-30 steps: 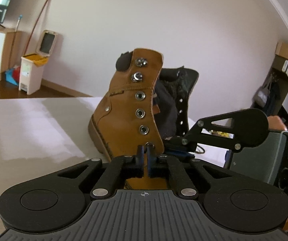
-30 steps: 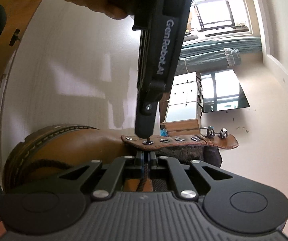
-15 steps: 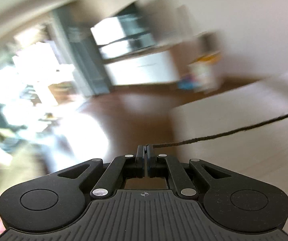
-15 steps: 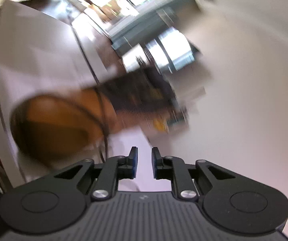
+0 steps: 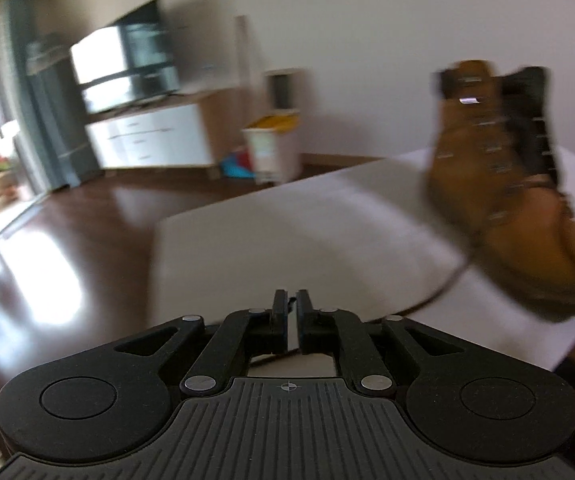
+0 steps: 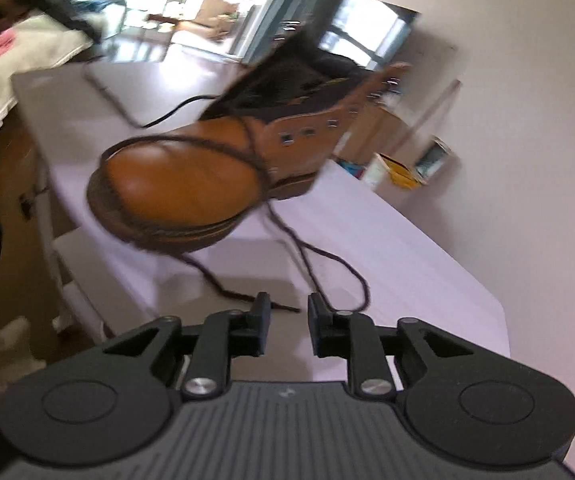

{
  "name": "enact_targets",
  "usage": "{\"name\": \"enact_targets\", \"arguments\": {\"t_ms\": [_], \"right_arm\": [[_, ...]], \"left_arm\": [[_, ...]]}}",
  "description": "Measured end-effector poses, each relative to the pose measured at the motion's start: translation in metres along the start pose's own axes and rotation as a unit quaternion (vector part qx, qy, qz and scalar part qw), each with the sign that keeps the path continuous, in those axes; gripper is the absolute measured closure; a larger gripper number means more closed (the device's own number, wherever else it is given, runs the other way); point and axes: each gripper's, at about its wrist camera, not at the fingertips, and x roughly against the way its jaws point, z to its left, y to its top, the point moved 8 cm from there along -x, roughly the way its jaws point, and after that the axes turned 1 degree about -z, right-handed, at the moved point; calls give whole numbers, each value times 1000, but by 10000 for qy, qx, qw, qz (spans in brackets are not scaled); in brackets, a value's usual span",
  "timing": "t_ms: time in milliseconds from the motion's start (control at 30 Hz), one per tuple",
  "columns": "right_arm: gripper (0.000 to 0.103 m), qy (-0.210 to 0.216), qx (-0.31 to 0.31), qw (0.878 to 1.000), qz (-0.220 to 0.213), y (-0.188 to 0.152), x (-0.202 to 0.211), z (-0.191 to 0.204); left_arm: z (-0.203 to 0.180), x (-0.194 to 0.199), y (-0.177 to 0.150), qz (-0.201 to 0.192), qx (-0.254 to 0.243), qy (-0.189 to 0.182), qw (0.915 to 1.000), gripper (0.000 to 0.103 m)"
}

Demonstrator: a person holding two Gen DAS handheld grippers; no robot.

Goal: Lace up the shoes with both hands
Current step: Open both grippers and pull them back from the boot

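Left gripper [image 5: 291, 300]: the jaws stand parted by a narrow slit and have just been opening. A thin dark scrap shows in the slit near the tips; whether the pads still press on it cannot be told (the gap is too slim and the frame blurred). A lace [image 5: 443, 286] runs from the boot [image 5: 499, 184] across the table [image 5: 287, 232] toward this gripper and passes out of sight behind its right linkage, so its end is not visible.

Right gripper [image 6: 286, 308]: the jaws are released, a clear gap between the pads, and they have just been opening. Nothing sits between them. A frayed lace end [image 6: 283, 306] lies on the table [image 6: 387, 264] just beyond the left finger [image 6: 261, 320], apart from the pad as far as can be seen.

Boot: in the right wrist view it stands on the table with its toe toward the near edge and its shaft away from the camera, the tongue area open and dark. Laces trail from it, one looping on the surface between toe and gripper, another running toward the far corner.

Hard to make out: both views are motion-blurred; eyelets on the boot read only as smears. In the left wrist view the boot's toe is cut off at the right edge. A dark shape at the top left corner of the right wrist view (possibly the other gripper) cannot be identified.
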Motion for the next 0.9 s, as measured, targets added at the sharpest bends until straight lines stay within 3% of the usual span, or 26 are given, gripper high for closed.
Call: {"name": "enact_targets", "arguments": {"t_ms": [33, 100, 200, 333, 400, 633, 833, 900], "right_arm": [[80, 103, 96, 9999, 12, -1, -2, 3], [80, 311, 376, 9988, 61, -1, -11, 7], [80, 578, 464, 9972, 104, -2, -22, 4], [77, 1276, 448, 9908, 37, -3, -37, -9], [71, 1498, 517, 9874, -31, -2, -41, -16], [67, 2840, 415, 9579, -97, -3, -55, -36], [61, 3266, 444, 9441, -45, -2, -60, -40], [69, 3275, 462, 9437, -3, -1, -60, -39]], "left_arm": [[-7, -2, 1, -40, -16, -123, 9999, 56], [-29, -1, 9, -160, -87, -398, 9990, 48], [-49, 4, 16, -298, -173, -580, 9977, 45], [-59, 11, 22, -469, -162, -732, 9961, 23], [-62, 13, 25, -519, -147, -710, 9960, 23], [-73, 19, 34, -563, -37, -662, 9962, 21], [-87, 12, 34, -474, -46, -751, 9960, 20], [-92, 10, 35, -469, -92, -782, 9958, 20]]}}
